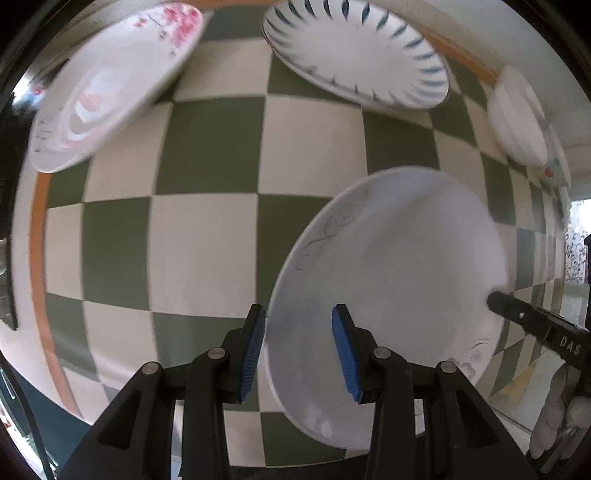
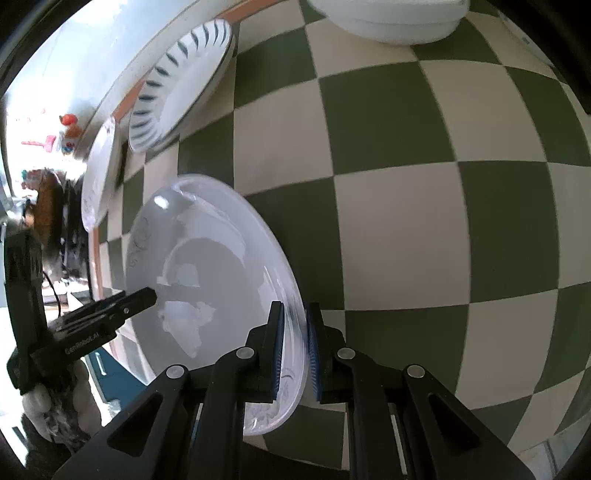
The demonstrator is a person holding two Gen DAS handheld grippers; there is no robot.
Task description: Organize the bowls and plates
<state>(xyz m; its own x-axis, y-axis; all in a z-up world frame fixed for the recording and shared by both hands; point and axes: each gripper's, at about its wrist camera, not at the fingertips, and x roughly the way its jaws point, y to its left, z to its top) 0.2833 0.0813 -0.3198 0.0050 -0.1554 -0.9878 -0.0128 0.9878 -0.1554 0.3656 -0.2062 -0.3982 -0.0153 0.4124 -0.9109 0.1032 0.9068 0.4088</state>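
My right gripper (image 2: 294,350) is shut on the rim of a white plate with a faint grey pattern (image 2: 207,280) and holds it tilted above the checkered tablecloth. The same plate (image 1: 391,295) fills the right of the left wrist view. My left gripper (image 1: 298,350) is open, its jaws on either side of the plate's near-left rim, not closed on it. The right gripper's finger (image 1: 535,325) shows at the plate's right edge. A pink-flowered plate (image 1: 110,85), a blue-striped plate (image 1: 358,51) and a stack of white bowls (image 2: 388,18) lie on the table.
The green and cream checkered tablecloth (image 1: 207,240) has an orange border (image 1: 37,258). A white bowl (image 1: 517,122) sits at the far right edge. The left gripper's body (image 2: 92,325) shows at the left in the right wrist view. Clutter lies beyond the table edge.
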